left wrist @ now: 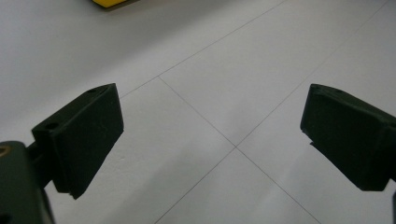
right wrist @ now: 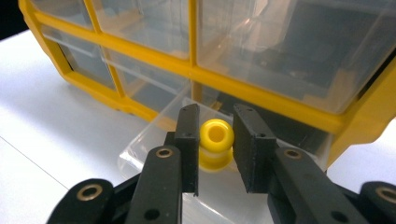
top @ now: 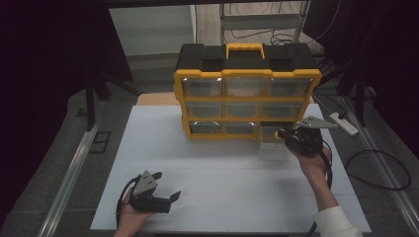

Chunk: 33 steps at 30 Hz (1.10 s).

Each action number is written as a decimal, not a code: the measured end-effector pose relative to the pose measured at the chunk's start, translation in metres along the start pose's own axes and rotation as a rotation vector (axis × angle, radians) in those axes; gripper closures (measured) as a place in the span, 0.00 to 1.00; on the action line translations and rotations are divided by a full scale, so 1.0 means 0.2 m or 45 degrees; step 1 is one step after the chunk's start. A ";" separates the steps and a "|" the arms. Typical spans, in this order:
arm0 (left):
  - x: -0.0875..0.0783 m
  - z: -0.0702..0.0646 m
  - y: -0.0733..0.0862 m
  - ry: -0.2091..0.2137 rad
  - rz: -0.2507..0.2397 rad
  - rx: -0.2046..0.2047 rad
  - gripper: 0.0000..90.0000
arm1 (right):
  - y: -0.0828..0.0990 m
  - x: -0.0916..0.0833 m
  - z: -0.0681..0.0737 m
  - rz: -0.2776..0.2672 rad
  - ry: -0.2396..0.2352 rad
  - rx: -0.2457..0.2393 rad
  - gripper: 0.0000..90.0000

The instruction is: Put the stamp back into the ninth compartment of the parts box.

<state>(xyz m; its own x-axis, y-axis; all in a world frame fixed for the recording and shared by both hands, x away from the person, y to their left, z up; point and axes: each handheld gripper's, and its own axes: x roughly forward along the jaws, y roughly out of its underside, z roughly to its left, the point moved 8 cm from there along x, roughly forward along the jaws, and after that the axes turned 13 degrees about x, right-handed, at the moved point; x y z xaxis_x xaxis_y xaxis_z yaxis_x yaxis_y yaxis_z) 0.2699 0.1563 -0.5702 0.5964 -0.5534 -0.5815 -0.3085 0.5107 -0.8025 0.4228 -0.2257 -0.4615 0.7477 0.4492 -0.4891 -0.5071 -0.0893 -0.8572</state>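
**A little yellow spool goes to its drawer**

The room is dark at the sides, with a grey floor (top: 59, 163) and cables lying about. In the middle stands a big white table (top: 222, 187) with thin lines across its top.

At the far side of the table sits a yellow and black drawer box (top: 247, 91). It has a handle on top and rows of clear drawers. The bottom drawer (top: 273, 140) on the right is pulled out, so something can go in.

The right gripper (top: 282, 133) is up by that open drawer. Its two black jaws pinch a small yellow spool (right wrist: 216, 144) between them. The spool hangs just over the clear drawer (right wrist: 154, 140), with its hole facing us. I think the person holds it there so it can drop straight in.

The left gripper (top: 167, 185) rests near the front of the table, well away from the box. Its jaws are spread wide with nothing between them. It seems to be just waiting.
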 end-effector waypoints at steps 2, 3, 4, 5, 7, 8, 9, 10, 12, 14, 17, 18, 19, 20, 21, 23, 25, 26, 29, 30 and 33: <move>0.00 0.00 0.00 0.000 0.000 0.000 0.07 | 0.02 0.02 0.00 0.015 0.006 -0.002 0.81; 0.00 0.00 0.00 0.000 0.001 0.001 0.07 | 0.02 0.03 -0.01 0.022 0.007 -0.006 0.81; 0.00 0.00 0.00 0.000 0.000 0.001 0.07 | 0.03 0.03 -0.01 0.028 0.011 -0.017 0.81; 0.00 0.00 0.00 0.001 0.000 0.002 0.07 | 0.04 0.04 -0.01 0.034 0.018 -0.023 0.81; 0.00 0.00 0.00 0.002 0.000 0.003 0.07 | 0.05 0.05 0.00 0.047 0.021 -0.027 0.81; 0.00 0.00 0.00 0.002 0.000 0.003 0.07 | 0.05 0.05 0.00 0.050 0.021 -0.028 0.81; 0.00 0.00 0.00 0.002 0.000 0.004 0.07 | 0.06 0.06 0.00 0.056 0.022 -0.030 0.81; 0.00 0.00 0.00 0.002 0.000 0.004 0.07 | 0.06 0.06 0.00 0.059 0.022 -0.029 0.81; 0.00 0.00 0.00 0.002 0.000 0.004 0.07 | 0.07 0.06 0.00 0.063 0.024 -0.027 0.81; 0.00 0.00 0.00 0.002 0.000 0.005 0.07 | 0.07 0.06 -0.01 0.063 0.024 -0.023 0.81; 0.00 0.00 0.00 0.001 0.001 0.006 0.07 | 0.06 0.06 -0.01 0.054 0.022 -0.022 0.80; 0.00 0.00 0.00 0.001 0.001 0.006 0.07 | 0.06 0.06 0.00 0.054 0.023 -0.025 0.81; 0.00 0.00 0.00 0.001 0.001 0.005 0.07 | 0.06 0.06 0.00 0.052 0.023 -0.029 0.80; 0.00 0.00 0.00 0.001 0.001 0.006 0.07 | 0.06 0.05 0.00 0.051 0.022 -0.028 0.80; 0.00 0.00 0.00 0.002 0.000 0.005 0.07 | 0.06 0.05 0.00 0.052 0.021 -0.030 0.80; 0.00 0.00 0.00 0.001 0.000 0.005 0.07 | 0.06 0.05 0.00 0.048 0.019 -0.031 0.80; 0.00 0.00 0.00 0.001 0.000 0.006 0.07 | 0.05 0.05 0.01 0.043 0.021 -0.031 0.80; 0.00 0.00 0.00 0.002 0.000 0.006 0.07 | 0.05 0.05 0.01 0.041 0.019 -0.034 0.77; 0.00 0.00 0.00 0.002 0.000 0.006 0.07 | 0.02 0.04 0.03 -0.012 0.023 -0.044 0.51; 0.00 0.00 0.00 0.002 0.000 0.006 0.07 | 0.02 0.03 0.04 -0.020 0.019 -0.041 0.47; 0.00 0.00 0.00 0.002 0.000 0.005 0.07 | 0.01 0.03 0.06 -0.027 -0.011 -0.048 0.41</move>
<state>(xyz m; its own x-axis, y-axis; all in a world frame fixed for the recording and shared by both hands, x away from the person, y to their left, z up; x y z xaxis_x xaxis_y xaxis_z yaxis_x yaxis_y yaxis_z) 0.2697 0.1563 -0.5701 0.5955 -0.5544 -0.5814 -0.3054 0.5131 -0.8021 0.4209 -0.2121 -0.4652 0.7541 0.4593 -0.4694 -0.4747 -0.1129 -0.8729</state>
